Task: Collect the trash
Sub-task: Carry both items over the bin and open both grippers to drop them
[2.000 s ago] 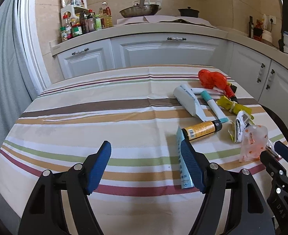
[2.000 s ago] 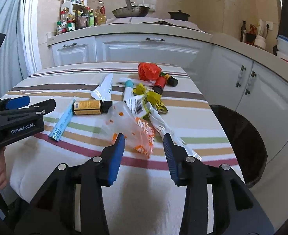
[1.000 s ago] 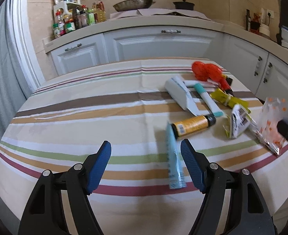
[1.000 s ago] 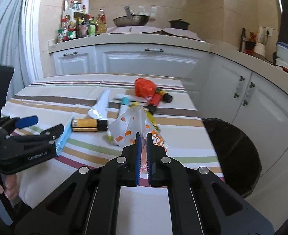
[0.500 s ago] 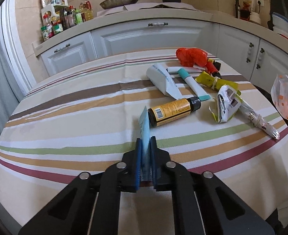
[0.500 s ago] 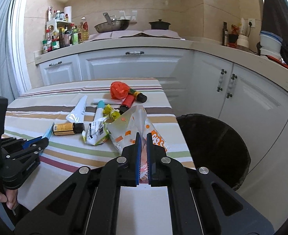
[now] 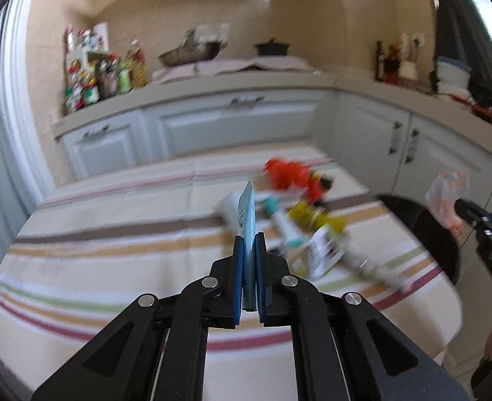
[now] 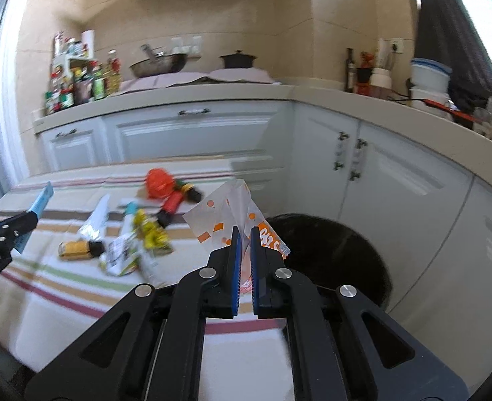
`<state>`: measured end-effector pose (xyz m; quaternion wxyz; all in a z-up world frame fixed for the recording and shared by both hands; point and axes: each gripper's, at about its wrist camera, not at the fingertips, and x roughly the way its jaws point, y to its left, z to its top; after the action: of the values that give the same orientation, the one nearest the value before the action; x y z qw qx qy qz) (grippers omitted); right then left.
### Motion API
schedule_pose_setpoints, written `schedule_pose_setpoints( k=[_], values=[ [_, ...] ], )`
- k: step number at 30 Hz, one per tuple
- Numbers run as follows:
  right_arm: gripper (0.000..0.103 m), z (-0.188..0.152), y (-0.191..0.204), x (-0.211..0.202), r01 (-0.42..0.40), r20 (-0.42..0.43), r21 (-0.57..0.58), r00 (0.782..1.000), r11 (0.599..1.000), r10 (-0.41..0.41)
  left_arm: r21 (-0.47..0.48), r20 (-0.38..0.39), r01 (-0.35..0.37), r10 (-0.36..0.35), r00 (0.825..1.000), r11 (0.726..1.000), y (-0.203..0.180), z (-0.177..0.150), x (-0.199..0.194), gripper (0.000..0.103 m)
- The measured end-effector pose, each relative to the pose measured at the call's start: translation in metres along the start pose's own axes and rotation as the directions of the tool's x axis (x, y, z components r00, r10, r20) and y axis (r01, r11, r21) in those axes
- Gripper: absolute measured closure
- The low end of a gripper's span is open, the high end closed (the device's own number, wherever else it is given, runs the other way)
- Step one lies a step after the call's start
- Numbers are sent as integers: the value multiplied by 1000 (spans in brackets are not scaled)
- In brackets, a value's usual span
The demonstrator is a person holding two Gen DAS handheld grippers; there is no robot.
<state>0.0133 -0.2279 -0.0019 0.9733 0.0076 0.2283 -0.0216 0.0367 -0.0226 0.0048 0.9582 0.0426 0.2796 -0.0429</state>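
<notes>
Now the left gripper (image 7: 249, 239) pinches a flat blue packet (image 7: 247, 214); the right gripper (image 8: 244, 232) pinches a crumpled orange-dotted wrapper (image 8: 227, 212).

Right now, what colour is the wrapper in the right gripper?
Clear with orange spots and orange lettering: the wrapper, best seen in the right wrist view.

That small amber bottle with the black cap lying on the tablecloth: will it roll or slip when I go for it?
The bottle lies on its side and looks round, so a nudge would probably roll it. Its body looks smooth and hard, so it may slip unless pinched squarely. It is small, so it is probably light.
</notes>
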Motion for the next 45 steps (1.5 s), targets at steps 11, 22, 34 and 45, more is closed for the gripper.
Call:
schedule_pose_setpoints(
  k=[11,22,34,45],
  values=[
    [98,30,-74,21,133,35,102,990,986,-137,68,76,189,-194,978,980,-85,57,28,96],
    [98,25,-116,60,168,-20,156,986,973,-167,158,-2,251,-254,967,955,-157,64,83,96],
    [80,14,-135,100,190,-88,186,980,964,-176,199,-73,255,-245,967,946,-187,60,117,70],
    [77,16,-137,98,200,-83,186,979,962,-187,178,-59,245,-238,969,953,-183,66,117,56]
  ],
)
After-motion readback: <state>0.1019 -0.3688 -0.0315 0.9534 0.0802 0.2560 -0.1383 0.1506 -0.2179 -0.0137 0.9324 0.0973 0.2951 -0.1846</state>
